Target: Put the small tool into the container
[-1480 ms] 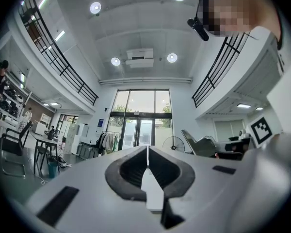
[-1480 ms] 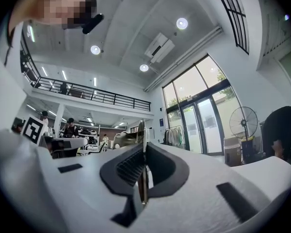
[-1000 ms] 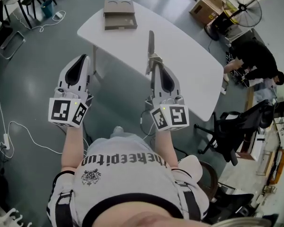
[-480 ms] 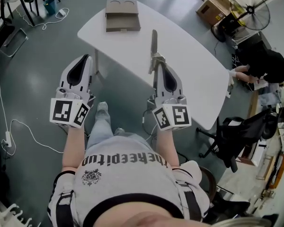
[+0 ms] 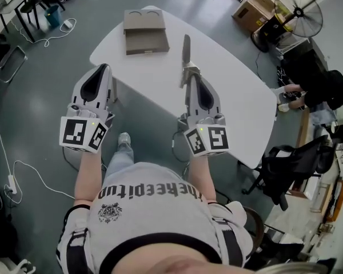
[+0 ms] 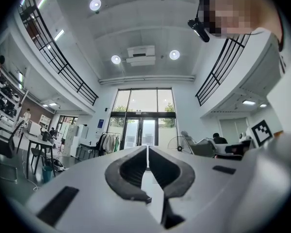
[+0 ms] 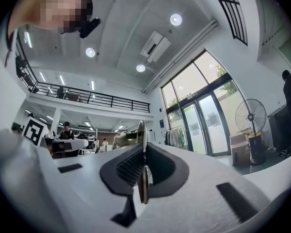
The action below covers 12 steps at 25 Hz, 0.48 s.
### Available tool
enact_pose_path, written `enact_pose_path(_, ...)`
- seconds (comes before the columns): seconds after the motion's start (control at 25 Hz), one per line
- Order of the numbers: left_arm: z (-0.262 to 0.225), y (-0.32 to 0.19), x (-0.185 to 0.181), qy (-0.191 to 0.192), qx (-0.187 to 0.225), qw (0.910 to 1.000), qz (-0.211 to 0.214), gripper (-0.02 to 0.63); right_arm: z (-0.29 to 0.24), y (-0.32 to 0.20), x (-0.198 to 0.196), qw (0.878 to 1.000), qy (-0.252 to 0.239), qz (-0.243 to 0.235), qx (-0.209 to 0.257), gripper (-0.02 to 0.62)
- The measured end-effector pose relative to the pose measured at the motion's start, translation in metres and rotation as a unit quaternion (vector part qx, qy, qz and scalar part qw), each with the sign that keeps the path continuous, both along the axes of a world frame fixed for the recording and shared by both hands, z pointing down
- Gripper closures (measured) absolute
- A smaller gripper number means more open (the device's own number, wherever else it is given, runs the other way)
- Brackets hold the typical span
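Note:
In the head view my right gripper (image 5: 188, 71) is shut on a thin flat metal tool (image 5: 184, 49) that sticks out forward over the white table (image 5: 234, 79). In the right gripper view the tool (image 7: 141, 130) stands edge-on between the shut pads of the right gripper (image 7: 143, 148). A brown cardboard container (image 5: 144, 25) lies at the table's far end, well ahead and to the left of the tool's tip. My left gripper (image 5: 104, 67) is shut on nothing, hovering by the table's near left edge; its jaws meet in the left gripper view (image 6: 147, 147).
A standing fan (image 5: 298, 11) and a cardboard box (image 5: 253, 9) are beyond the table at the right. A person in black (image 5: 323, 87) crouches at the far right, with a black office chair (image 5: 286, 164) nearer. Cables (image 5: 11, 170) run over the floor at the left.
I have stepped a little closer to the table; both grippers now reach nearer its edge. Both stay shut, the right one still holding the tool.

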State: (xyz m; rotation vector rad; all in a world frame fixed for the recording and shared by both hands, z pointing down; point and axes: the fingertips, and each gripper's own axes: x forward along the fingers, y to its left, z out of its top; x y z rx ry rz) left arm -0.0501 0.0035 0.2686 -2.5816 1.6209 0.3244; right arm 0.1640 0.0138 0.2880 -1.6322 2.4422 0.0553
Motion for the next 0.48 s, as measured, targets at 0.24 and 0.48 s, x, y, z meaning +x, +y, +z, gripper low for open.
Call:
enact_pose_path(0.24,-0.01,-0.058,-0.026,-0.002,0.003,0.9999,0.013,0.594,-0.01,-0.053,-0.026,1.0,0.0,0.014,0.008,0.591)
enact_pose_path(0.48,-0.015,-0.108,-0.054,-0.004,0.006,0.9997,0.024,0.594,-0.016,-0.097,-0.053,1.0,-0.001,0.027,0.01,0.591)
